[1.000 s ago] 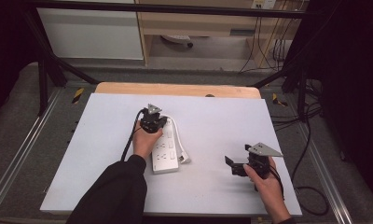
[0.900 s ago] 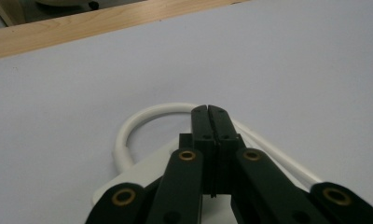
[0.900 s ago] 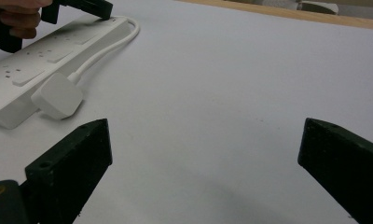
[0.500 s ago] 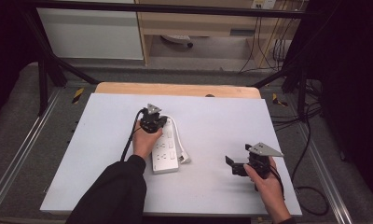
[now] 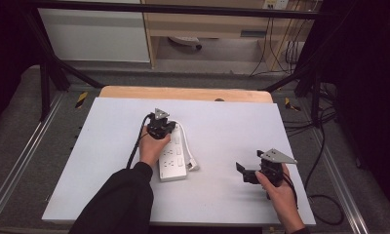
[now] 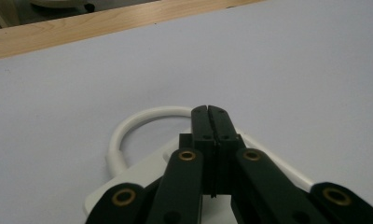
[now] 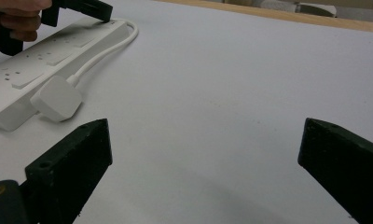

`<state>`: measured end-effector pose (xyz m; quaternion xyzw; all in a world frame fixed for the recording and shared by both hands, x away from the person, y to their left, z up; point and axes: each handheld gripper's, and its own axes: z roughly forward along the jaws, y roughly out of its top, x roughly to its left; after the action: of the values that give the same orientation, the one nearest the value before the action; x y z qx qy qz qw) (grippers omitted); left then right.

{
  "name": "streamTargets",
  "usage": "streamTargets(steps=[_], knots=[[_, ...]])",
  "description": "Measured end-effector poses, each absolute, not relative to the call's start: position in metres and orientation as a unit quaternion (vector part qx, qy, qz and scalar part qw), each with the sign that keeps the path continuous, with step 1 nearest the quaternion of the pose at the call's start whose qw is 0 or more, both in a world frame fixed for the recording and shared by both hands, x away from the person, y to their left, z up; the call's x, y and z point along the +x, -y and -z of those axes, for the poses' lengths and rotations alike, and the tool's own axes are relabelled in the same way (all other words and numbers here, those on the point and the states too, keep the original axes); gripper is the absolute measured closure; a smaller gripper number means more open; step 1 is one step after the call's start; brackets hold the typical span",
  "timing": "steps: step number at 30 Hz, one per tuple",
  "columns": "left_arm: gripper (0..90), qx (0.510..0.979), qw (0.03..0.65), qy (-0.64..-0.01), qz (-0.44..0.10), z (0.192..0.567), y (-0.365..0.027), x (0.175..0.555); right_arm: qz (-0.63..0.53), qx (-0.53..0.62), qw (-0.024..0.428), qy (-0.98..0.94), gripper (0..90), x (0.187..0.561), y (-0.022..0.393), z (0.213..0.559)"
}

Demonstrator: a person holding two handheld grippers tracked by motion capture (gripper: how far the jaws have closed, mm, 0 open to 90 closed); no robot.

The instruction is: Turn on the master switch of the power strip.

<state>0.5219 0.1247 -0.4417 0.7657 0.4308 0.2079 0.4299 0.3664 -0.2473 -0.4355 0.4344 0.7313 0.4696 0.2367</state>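
Nothing moved | L gripper (image 5: 161,127) jaws closed, on power strip (image 5: 172,158) | R gripper (image 5: 249,173) jaws wide, empty | white table (image 5: 232,126)

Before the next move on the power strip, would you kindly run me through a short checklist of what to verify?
1. Left gripper jaws closed with nothing between them: ok, the left gripper view shows them pressed together.
2. Left gripper tips on the far end of the power strip: ok, as the right gripper view shows them.
3. Right gripper open and apart from the strip: ok, jaws wide over bare table.
4. Plug lying free beside the strip: ok.
5. Cable looped clear of the jaws: ok.
6. Switch state on the strip: cannot tell.
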Motion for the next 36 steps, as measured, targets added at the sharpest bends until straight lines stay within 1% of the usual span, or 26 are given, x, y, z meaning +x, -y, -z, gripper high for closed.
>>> streamTargets(steps=[11,22,23,24,25,27,28,29,31,35,36], knots=[[90.0,0.769,0.428,-0.428,-0.206,0.44,-0.125,0.52,-0.471,0.434,0.236,-0.731,3.1,0.366,0.248,0.435],[90.0,0.759,0.445,-0.431,-0.202,0.432,-0.13,0.518,-0.471,0.435,0.237,-0.73,3.1,0.366,0.248,0.434],[83.8,0.758,0.447,-0.432,-0.2,0.432,-0.131,0.518,-0.471,0.435,0.236,-0.73,3.1,0.366,0.247,0.435],[80.1,0.757,0.449,-0.432,-0.198,0.431,-0.131,0.517,-0.47,0.435,0.236,-0.731,3.1,0.366,0.247,0.435],[80.1,0.755,0.45,-0.434,-0.198,0.43,-0.131,0.517,-0.47,0.435,0.236,-0.731,3.1,0.366,0.247,0.435],[72.4,0.754,0.453,-0.431,-0.201,0.428,-0.132,0.516,-0.47,0.434,0.237,-0.731,3.1,0.367,0.246,0.435],[72.4,0.753,0.456,-0.43,-0.201,0.426,-0.132,0.515,-0.47,0.434,0.237,-0.731,3.1,0.367,0.246,0.435],[69.0,0.751,0.459,-0.43,-0.203,0.425,-0.132,0.515,-0.47,0.435,0.236,-0.731,3.1,0.366,0.246,0.435],[60.0,0.749,0.461,-0.428,-0.209,0.423,-0.133,0.514,-0.47,0.434,0.237,-0.731,3.1,0.367,0.246,0.435],[44.9,0.745,0.47,-0.426,-0.203,0.421,-0.132,0.513,-0.469,0.435,0.237,-0.731,3.1,0.367,0.246,0.435],[38.5,0.746,0.47,-0.426,-0.205,0.421,-0.132,0.513,-0.469,0.434,0.238,-0.731,3.1,0.367,0.246,0.435]])
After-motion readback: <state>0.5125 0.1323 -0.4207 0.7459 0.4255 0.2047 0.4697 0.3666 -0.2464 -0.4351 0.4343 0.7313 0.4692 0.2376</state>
